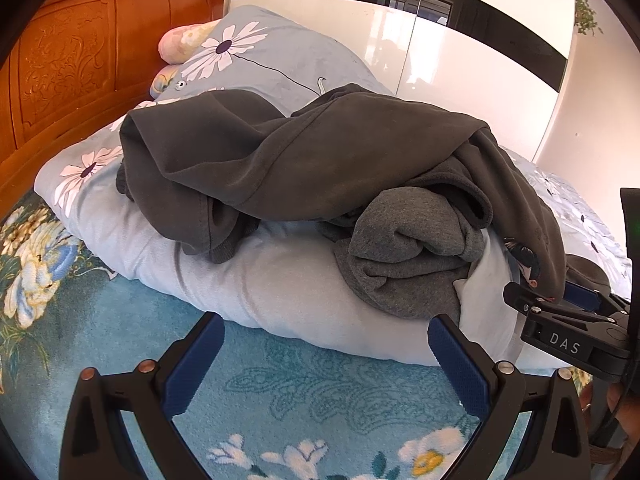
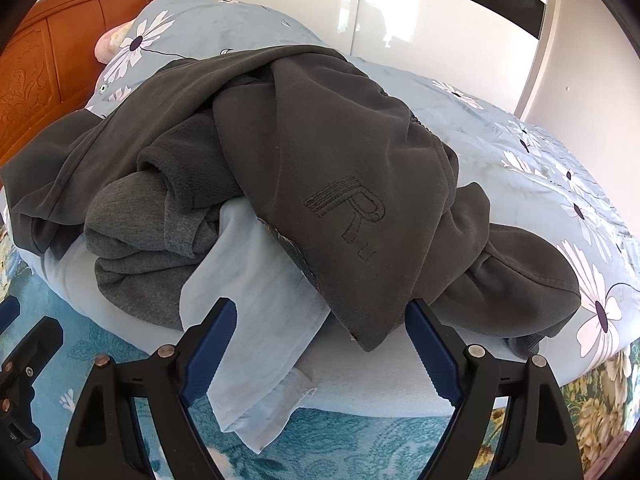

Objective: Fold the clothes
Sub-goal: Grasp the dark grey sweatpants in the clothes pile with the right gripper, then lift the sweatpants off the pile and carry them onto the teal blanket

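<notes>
A dark grey sweatshirt [image 2: 320, 168] with a stitched "R" lies crumpled on top of a heap. A lighter grey garment [image 2: 132, 240] is bunched under its left side. A pale blue garment [image 2: 256, 292] hangs out below, down to the bed. My right gripper [image 2: 324, 320] is open, its blue pads either side of the sweatshirt's lowest corner and the pale blue cloth, gripping nothing. My left gripper [image 1: 326, 344] is open over the teal blanket, short of the heap, where the dark sweatshirt [image 1: 300, 152] and grey garment [image 1: 404, 256] show.
The heap rests on a folded blue daisy-print quilt [image 1: 272, 56] on a bed with a teal floral blanket [image 1: 280, 404]. An orange wooden headboard [image 1: 80, 60] stands at the left, glossy white wardrobe doors [image 1: 440, 64] behind. A person's hand [image 1: 618, 400] shows at the right edge.
</notes>
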`<state>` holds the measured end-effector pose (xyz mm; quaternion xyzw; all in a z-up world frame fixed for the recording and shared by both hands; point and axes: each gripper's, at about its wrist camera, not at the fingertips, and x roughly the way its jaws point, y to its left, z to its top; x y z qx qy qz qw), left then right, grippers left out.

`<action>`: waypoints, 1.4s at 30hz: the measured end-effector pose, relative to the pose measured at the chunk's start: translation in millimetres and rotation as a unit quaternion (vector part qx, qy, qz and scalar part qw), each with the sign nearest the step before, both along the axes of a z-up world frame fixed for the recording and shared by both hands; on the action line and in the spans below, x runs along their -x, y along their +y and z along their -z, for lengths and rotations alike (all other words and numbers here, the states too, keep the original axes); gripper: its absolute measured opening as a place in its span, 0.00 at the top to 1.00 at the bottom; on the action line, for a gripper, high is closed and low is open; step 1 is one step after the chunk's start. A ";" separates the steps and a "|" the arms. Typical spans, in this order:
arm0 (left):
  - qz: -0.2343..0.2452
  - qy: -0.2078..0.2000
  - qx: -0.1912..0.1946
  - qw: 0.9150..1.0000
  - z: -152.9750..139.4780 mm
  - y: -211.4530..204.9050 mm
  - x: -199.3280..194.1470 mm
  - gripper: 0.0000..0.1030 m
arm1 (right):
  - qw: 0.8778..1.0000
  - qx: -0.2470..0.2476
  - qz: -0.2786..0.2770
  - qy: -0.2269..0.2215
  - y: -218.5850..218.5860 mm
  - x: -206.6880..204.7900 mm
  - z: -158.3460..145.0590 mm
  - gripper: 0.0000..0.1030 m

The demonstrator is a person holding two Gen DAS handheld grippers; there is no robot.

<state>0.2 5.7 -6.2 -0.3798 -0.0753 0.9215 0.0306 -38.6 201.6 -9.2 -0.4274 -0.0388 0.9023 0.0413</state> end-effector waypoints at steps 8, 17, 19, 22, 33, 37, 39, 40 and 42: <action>0.001 0.000 -0.005 1.000 0.8 -2.5 -0.7 0.00 | 1.000 -0.017 0.015 0.010 6.4 13.3 -5.5 0.23; 0.005 -0.009 -0.008 1.000 0.0 -13.5 -14.8 0.00 | 0.998 -0.063 0.025 -0.005 0.2 39.4 -7.5 0.64; 0.007 -0.004 0.001 1.000 -2.8 -18.6 -23.2 0.00 | 0.998 -0.051 0.043 0.006 6.7 42.6 -19.2 0.78; 0.002 0.001 0.004 1.000 -7.6 -27.9 -37.1 0.00 | 0.996 -0.051 0.056 0.039 11.2 41.9 -52.3 0.84; -0.048 0.034 -0.071 0.996 -57.6 -68.4 -124.7 0.00 | 0.989 -0.020 -0.043 0.142 -8.3 -61.3 -181.4 0.88; -0.065 0.058 -0.074 0.993 -84.2 -85.6 -174.8 0.00 | 0.984 0.004 -0.099 0.149 -29.5 -96.6 -219.7 0.88; -0.078 0.067 -0.076 0.992 -97.4 -96.6 -201.0 0.00 | 0.980 0.022 -0.125 0.154 -45.1 -120.4 -238.4 0.88; -0.084 0.071 -0.079 0.991 -103.1 -102.9 -214.0 0.00 | 0.977 0.030 -0.139 0.157 -52.6 -132.1 -247.7 0.88; -0.099 0.072 -0.082 0.989 -114.0 -115.0 -237.4 0.00 | 0.972 0.044 -0.166 0.161 -67.6 -156.6 -266.6 0.88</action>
